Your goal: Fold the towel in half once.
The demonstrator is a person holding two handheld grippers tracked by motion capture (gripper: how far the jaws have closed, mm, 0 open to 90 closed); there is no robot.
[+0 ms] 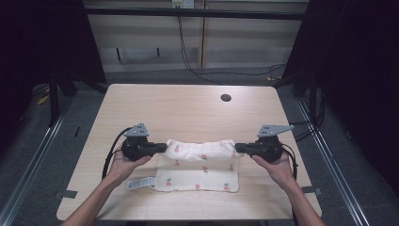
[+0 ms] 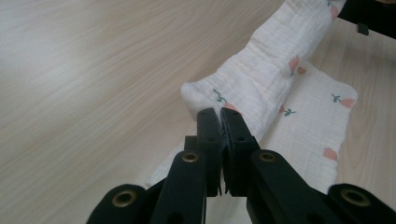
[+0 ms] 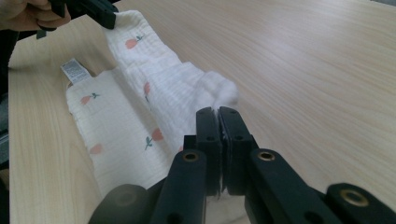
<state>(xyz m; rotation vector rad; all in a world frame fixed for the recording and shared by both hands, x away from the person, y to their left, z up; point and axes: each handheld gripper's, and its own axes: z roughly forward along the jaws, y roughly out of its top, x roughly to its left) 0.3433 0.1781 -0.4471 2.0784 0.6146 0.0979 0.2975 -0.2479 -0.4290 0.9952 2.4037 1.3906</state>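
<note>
A white cloth [image 1: 200,165] with small pink flowers lies on a pale wood-grain table [image 1: 188,108].

One white cloth [image 1: 200,165] printed with small red fruit is counted on the desk [image 1: 188,108], near its front edge, and one care label [image 1: 141,183] is seen at the cloth's left corner. Two grippers are counted, the left gripper [image 1: 162,148] and the right gripper [image 1: 237,148], each clamped on one end of the cloth. One round hole [image 1: 226,98] is counted near the desk's far edge.
</note>
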